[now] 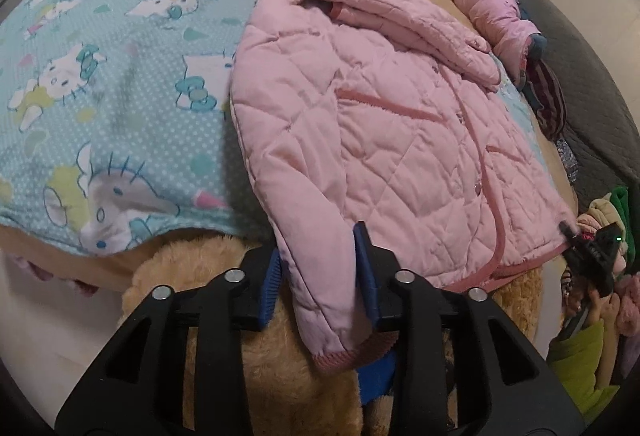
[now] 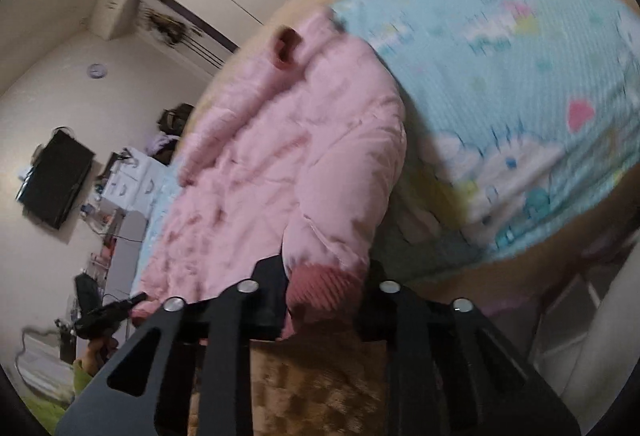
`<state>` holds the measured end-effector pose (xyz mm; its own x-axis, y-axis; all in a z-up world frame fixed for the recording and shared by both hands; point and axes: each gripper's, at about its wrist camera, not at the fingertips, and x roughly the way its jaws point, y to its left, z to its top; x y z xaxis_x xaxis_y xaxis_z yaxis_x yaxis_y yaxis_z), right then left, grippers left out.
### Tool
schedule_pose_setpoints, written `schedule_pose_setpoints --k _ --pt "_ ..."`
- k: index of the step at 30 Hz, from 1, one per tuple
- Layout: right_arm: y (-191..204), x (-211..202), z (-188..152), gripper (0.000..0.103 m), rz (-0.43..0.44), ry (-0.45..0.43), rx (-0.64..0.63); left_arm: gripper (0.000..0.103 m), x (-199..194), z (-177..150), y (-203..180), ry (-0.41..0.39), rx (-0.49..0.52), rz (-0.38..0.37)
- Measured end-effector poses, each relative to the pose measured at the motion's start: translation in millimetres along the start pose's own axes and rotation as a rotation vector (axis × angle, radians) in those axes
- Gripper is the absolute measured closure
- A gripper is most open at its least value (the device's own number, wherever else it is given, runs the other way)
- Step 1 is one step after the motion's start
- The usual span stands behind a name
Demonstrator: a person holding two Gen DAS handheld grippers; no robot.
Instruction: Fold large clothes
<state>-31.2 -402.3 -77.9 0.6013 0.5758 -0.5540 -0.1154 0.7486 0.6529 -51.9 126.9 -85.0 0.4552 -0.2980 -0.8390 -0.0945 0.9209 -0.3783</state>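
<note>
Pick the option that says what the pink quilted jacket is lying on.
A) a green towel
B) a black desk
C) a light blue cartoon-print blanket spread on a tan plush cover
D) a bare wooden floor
C: the pink quilted jacket lies spread over the light blue cartoon-print blanket, which covers the tan plush cover underneath.
</note>
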Motion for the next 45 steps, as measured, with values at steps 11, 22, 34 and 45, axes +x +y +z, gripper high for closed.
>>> schedule_pose_setpoints --k 11,22,34,45 --pt "50 -8 57 0.088 0.117 -0.150 -0.091 0.077 1 -7 -15 -0.005 0.060 0.016" --pt "64 -8 100 0.089 0.150 -0.229 -0.077 0.088 -60 43 -22 -0.223 0.062 -0.066" --pt "77 -3 147 0.089 0.163 -0.281 -0.088 0.089 -88 103 -37 -0.393 0.026 -0.115" --pt "91 12 197 0.089 0.141 -0.329 -0.093 0.089 -106 158 -42 -0.513 -0.041 -0.138"
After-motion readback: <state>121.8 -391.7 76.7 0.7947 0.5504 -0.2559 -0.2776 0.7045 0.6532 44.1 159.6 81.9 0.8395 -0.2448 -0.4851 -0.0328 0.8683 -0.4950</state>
